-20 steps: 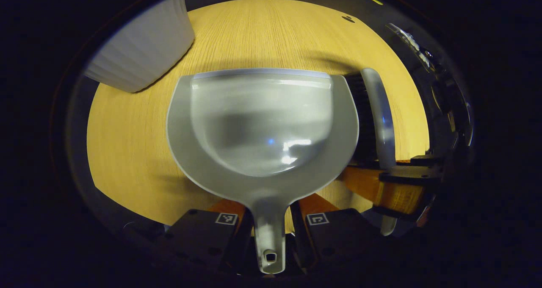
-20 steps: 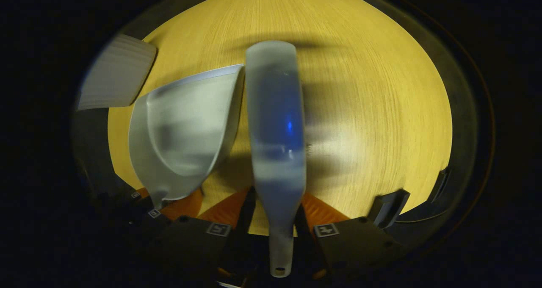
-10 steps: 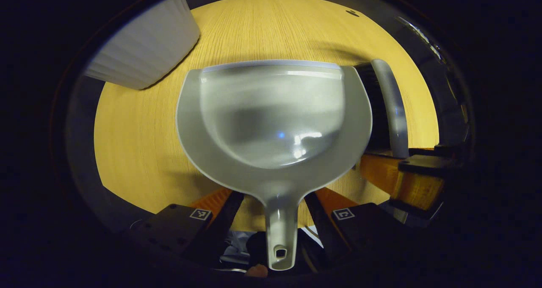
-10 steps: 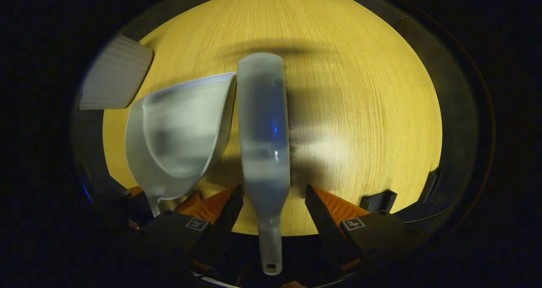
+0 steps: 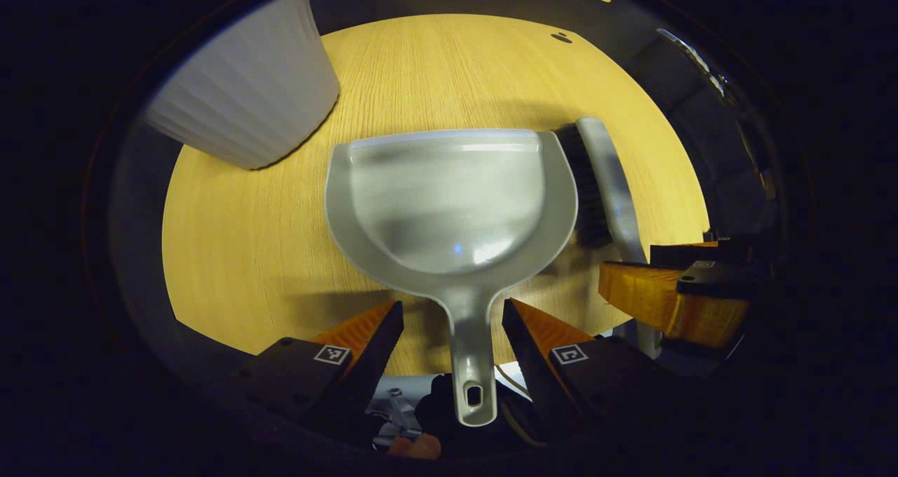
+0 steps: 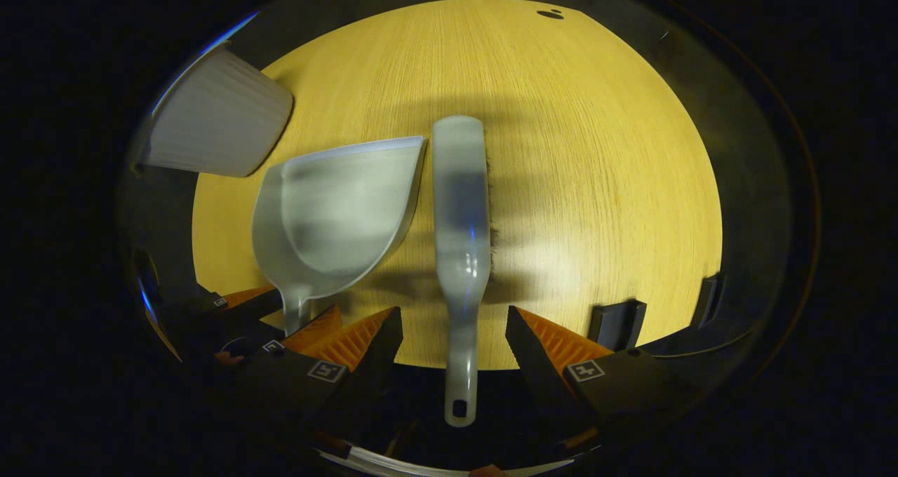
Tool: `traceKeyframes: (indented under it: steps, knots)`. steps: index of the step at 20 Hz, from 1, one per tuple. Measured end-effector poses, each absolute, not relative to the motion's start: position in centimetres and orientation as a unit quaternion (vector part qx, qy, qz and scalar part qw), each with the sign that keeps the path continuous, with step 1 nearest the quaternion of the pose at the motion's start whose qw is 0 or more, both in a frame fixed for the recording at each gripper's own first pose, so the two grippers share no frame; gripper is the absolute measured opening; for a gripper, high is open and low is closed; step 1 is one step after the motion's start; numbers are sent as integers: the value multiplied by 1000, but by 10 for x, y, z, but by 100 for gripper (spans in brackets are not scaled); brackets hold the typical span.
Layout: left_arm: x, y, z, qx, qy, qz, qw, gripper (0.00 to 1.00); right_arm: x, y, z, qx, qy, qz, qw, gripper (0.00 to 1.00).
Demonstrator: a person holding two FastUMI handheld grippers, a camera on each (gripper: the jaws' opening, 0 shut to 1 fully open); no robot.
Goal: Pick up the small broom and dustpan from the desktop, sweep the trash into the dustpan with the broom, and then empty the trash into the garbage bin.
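Your left gripper [image 5: 452, 323] is wide open, holding nothing. The dustpan [image 5: 449, 203] lies flat on the desk, handle pointing straight back between the fingers. Your right gripper [image 6: 454, 333], open too, straddles the broom [image 6: 459, 210] handle. No trash visible, I think.

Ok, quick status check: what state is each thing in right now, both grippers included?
left gripper: open, fingers either side of the dustpan handle, not pressing it.
right gripper: open, fingers apart from the broom handle.
dustpan: flat on the table, pan empty.
broom: lying on the table right beside the dustpan.
garbage bin: on the table; inside not visible.
table: no trash visible.
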State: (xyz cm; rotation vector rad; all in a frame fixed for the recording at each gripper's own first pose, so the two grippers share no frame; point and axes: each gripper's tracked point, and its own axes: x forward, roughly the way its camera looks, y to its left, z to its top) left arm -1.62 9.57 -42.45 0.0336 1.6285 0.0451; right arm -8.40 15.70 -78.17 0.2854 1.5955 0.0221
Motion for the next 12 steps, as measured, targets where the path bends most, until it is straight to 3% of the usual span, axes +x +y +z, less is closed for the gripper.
traceKeyframes:
  steps: [5, 12]
  knots:
    - [-12, 88, -385, 41, 660, -15, 750, 87, -88, 150, -734, 134, 666, 12, 733, 98]
    - [-15, 63, -322, -3, 545, -82, 834, 87, -90, 146, -663, 125, 548, -3, 827, 98]
